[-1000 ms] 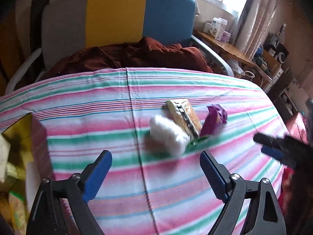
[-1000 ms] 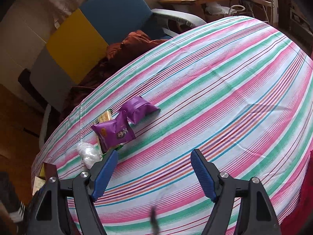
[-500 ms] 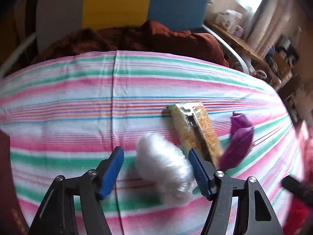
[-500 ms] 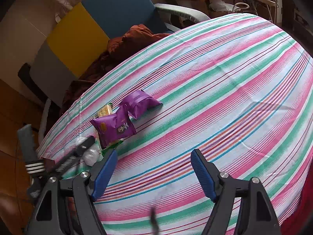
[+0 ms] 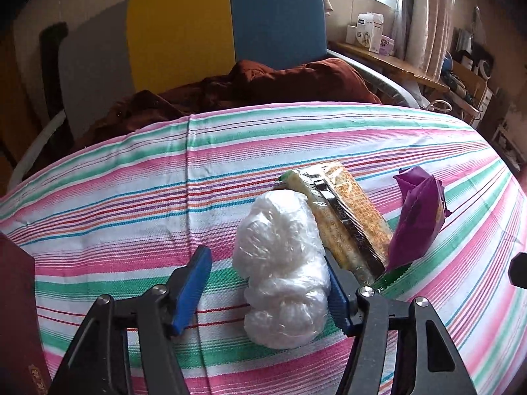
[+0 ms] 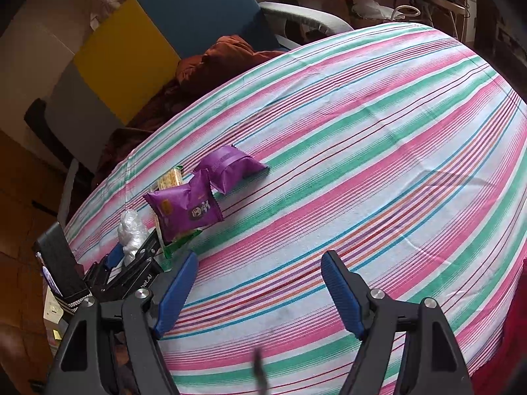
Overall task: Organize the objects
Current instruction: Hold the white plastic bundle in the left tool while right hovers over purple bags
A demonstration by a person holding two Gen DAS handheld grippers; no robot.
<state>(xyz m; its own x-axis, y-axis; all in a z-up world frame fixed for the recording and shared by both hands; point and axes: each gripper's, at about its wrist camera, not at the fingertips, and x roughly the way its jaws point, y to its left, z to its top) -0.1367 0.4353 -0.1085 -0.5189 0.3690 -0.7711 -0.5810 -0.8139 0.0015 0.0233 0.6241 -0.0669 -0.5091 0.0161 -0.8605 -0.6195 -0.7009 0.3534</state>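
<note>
The left hand-held gripper (image 5: pixel 266 291) has moved in over the striped worktop (image 5: pixel 131 204) and now straddles the plastic bag (image 5: pixel 283 273), jaws open, not yet squeezing. Pickup looks imminent. The right hand-held gripper (image 6: pixel 260 291) hangs wide open, empty.

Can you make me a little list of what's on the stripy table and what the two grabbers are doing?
surface: striped tablecloth
white item: crumpled clear plastic bundle, lying on the cloth
cracker item: cracker pack, right beside the bundle
purple items: two purple snack packets, close together
left gripper: open, fingers either side of the plastic bundle, not squeezing it
right gripper: open, holding nothing, above bare cloth
behind the table: chair with brown cloth
</note>
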